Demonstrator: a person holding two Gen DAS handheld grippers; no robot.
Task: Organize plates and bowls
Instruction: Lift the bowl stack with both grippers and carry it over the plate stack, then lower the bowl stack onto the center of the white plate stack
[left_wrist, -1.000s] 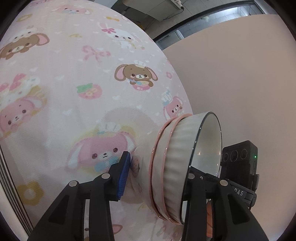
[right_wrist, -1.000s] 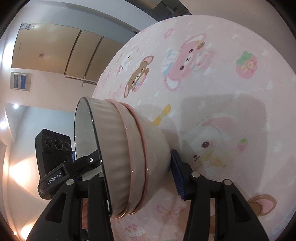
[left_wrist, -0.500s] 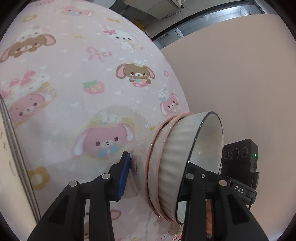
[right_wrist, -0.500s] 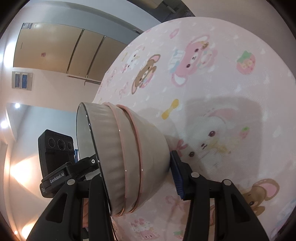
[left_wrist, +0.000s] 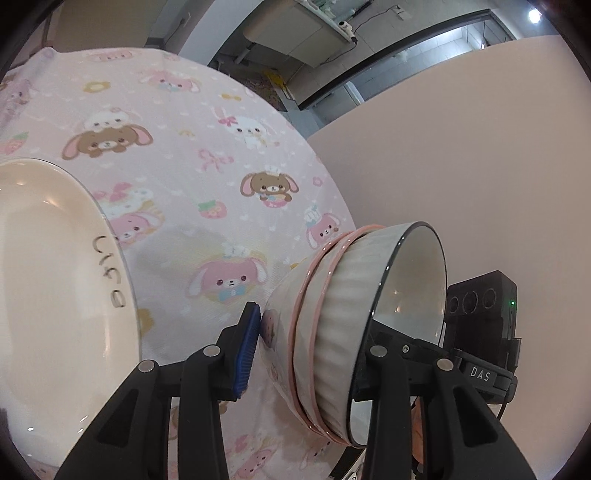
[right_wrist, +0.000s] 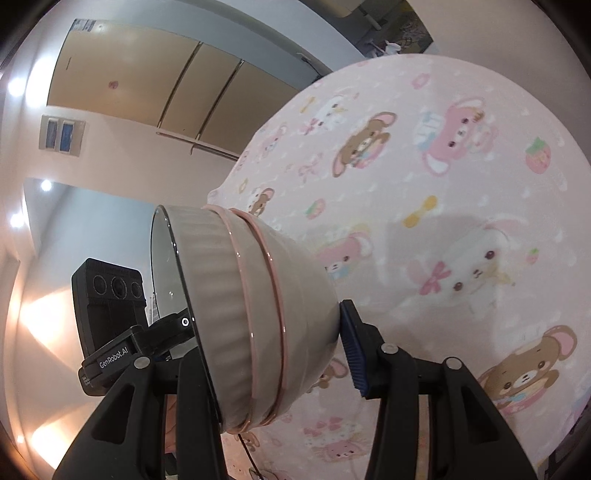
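A stack of three nested bowls (left_wrist: 332, 314), a ribbed white one with a dark rim inside two pink-rimmed ones, hangs tilted on its side above the table. My left gripper (left_wrist: 314, 343) is shut on it: the blue pad presses the stack's base and the other finger sits inside the top bowl. From the opposite side my right gripper (right_wrist: 271, 347) is shut on the same bowl stack (right_wrist: 240, 295) in the same way. A large cream plate (left_wrist: 55, 277) with dark lettering lies on the table at the left of the left wrist view.
The table wears a pink tablecloth (left_wrist: 184, 147) printed with cartoon bunnies and bears, seen below the stack in the right wrist view too (right_wrist: 443, 184). Its edge curves off toward a plain wall. Cupboards and ceiling lights show beyond.
Both grippers have risen with the bowl stack, so the tablecloth looks farther away. The cream plate has come into view at the left of the left wrist view.
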